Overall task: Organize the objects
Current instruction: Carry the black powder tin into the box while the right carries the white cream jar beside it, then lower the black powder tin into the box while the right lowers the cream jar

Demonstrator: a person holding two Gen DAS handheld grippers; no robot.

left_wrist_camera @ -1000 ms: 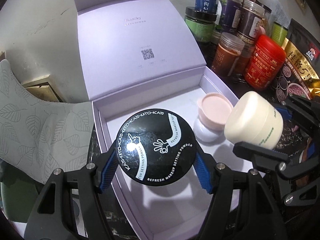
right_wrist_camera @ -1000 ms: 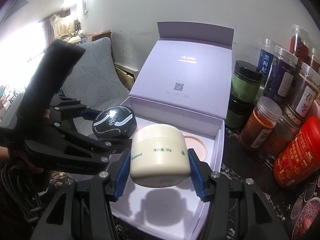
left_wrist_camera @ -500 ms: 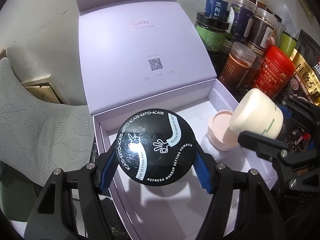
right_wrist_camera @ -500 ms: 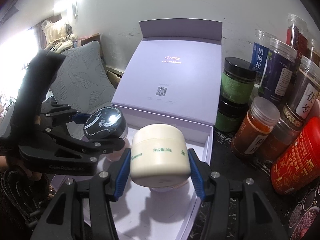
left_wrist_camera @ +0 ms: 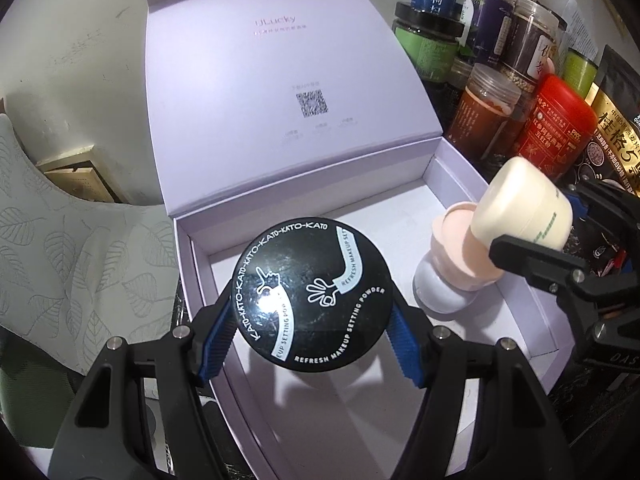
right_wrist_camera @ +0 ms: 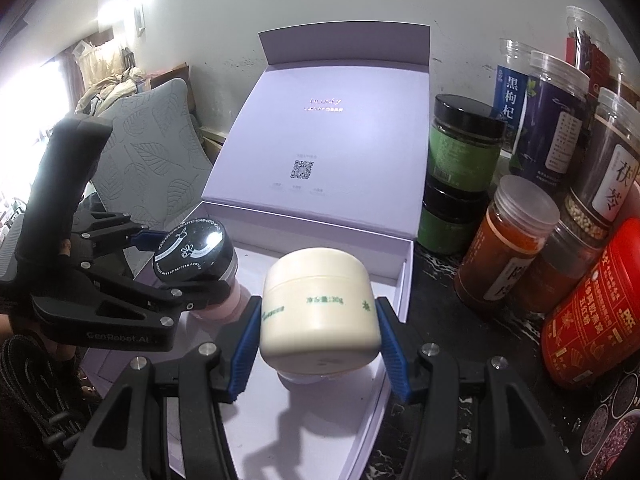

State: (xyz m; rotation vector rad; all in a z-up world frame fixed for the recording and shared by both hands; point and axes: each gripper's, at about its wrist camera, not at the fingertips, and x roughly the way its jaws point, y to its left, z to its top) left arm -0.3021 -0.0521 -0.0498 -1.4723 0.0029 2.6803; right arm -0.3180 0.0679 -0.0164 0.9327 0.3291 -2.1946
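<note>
My left gripper [left_wrist_camera: 310, 330] is shut on a round black setting-powder jar [left_wrist_camera: 312, 294] with white lettering, held above the white floor of an open lilac gift box [left_wrist_camera: 280, 92]. In the right wrist view the same black jar [right_wrist_camera: 192, 254] hangs over the box's left part. My right gripper [right_wrist_camera: 318, 338] is shut on a cream-coloured jar [right_wrist_camera: 320, 300], tilted, over the box's right part. A pink-lidded jar [left_wrist_camera: 460, 248] stands inside the box by its right wall, partly hidden behind the cream jar [left_wrist_camera: 520, 208].
The box lid [right_wrist_camera: 320, 148] leans back against the white wall. Several food jars and a red tin [right_wrist_camera: 592, 312] crowd the dark counter right of the box. A grey leaf-patterned cushion [left_wrist_camera: 60, 256] lies to the left.
Both grippers have moved forward and slightly down over the box with their jars. The cream jar now overlaps the pink-lidded jar in the left wrist view.
</note>
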